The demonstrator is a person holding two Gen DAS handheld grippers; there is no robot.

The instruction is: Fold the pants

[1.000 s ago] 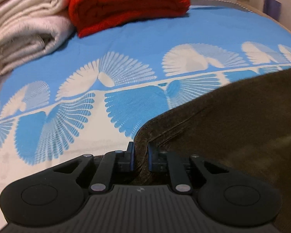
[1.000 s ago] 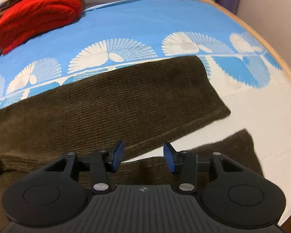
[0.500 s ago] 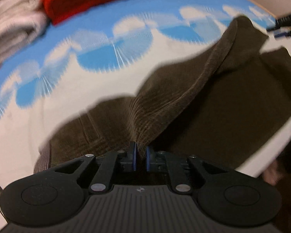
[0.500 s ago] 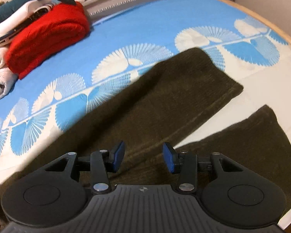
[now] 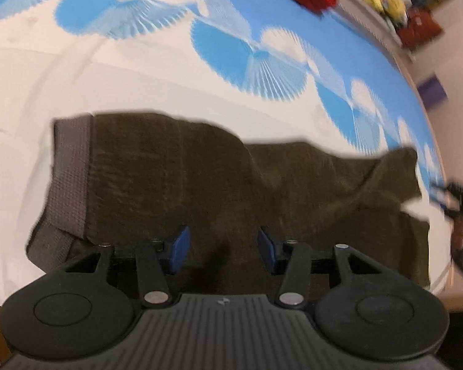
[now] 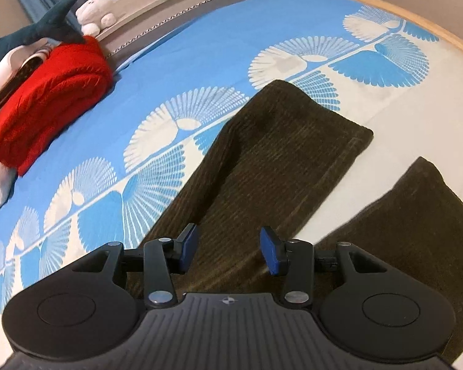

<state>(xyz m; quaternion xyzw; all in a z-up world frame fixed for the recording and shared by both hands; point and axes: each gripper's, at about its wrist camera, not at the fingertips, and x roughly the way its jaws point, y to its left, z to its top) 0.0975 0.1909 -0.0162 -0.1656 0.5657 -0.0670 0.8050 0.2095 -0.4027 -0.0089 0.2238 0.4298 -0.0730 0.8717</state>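
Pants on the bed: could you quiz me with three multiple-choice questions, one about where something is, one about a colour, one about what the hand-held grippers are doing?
1. Where does the red folded blanket lie?
A. on the pants
B. at the far left of the bed, apart from the pants
C. on the floor

2. What colour are the corduroy pants?
A. dark olive-brown
B. white
C. red

3. How do the left hand-held gripper and right hand-held gripper stand?
A. both clamped on cloth
B. one open, one clamped
C. both open, holding nothing

Answers: 1 B, blue bedspread shows between them; 2 A, as in both views; 3 C, a wide gap shows between each pair of blue pads.
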